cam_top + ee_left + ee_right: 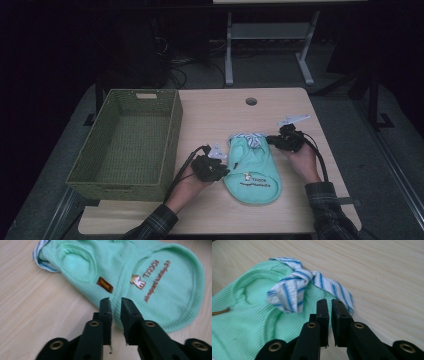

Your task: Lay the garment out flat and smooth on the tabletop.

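High view: a person at a pale wood worktop point(280, 210) works a small mint-green garment point(252, 172), apparently pet clothing with a blue-striped collar point(251, 139), lying flat at centre frame just right of an empty woven green basket point(127, 140) that takes up the left of the frame. The left gripper point(220, 167) sits at the garment's left edge; the right gripper point(272, 140) sits at its upper right, beside the collar.

In the left gripper view, that gripper point(115, 302) points at the garment's near hem point(160, 277), its jaws a narrow slit apart with nothing pinched between them; printed lettering and a small brown label show on the cloth beyond. In the right gripper view, the right gripper point(327, 302) hangs over the spot where the striped collar point(294, 287) meets the green knit, jaws likewise almost together and holding no cloth.

With neither gripper gripping, the risks lie in the next pick-up. Jaws this narrow may slide over the flat knit and catch only the top layer, so the garment would unfold or slip free on the way to the basket. A bite on the loose, twisted collar alone could let the rest dangle and snag the basket's rim.
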`<state>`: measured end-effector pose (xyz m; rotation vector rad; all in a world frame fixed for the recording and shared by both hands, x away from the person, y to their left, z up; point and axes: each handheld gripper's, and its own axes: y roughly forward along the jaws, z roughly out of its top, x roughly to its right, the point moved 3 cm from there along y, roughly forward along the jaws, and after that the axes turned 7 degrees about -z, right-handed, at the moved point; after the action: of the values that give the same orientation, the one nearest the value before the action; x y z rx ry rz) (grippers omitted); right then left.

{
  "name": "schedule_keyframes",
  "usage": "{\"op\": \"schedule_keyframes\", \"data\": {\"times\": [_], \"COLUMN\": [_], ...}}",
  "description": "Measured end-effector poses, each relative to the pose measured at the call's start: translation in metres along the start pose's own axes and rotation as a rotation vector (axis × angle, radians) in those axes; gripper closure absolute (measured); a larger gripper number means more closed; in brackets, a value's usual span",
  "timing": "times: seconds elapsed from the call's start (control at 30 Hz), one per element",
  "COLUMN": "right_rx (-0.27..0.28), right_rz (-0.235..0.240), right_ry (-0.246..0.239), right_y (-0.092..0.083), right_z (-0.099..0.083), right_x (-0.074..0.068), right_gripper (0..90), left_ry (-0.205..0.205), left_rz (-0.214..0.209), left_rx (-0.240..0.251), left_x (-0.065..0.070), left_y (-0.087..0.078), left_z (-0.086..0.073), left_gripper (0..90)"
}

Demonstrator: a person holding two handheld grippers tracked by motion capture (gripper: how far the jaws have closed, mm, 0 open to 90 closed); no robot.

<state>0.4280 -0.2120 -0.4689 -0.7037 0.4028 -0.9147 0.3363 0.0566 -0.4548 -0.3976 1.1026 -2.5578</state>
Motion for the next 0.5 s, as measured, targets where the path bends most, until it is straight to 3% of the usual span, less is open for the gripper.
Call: {"op": "schedule_keyframes", "data": {"times": [0.2, 0.3, 0.5], "right_rx": [0.003, 0.001, -0.004], "right_rz": [0.029, 0.037, 0.057], "right_ry": [-0.027, -0.058, -0.071], "right_y": [-0.017, -0.021, -0.030], "right_z": [-0.006, -0.011, -0.025], "right_x": [-0.010, -0.016, -0.030], "right_gripper": [89.8, 89.8, 89.9], "left_ry": [-0.010, -0.008, -0.015], "left_rz": [-0.004, 0.005, 0.027], "left_rx": [0.021, 0.021, 0.013], "left_x": [-0.012, -0.017, -0.032], "left_y": [0.002, 0.006, 0.015], "left_z": [0.012, 0.017, 0.026], "left_gripper": [89.2, 89.4, 89.4]}}
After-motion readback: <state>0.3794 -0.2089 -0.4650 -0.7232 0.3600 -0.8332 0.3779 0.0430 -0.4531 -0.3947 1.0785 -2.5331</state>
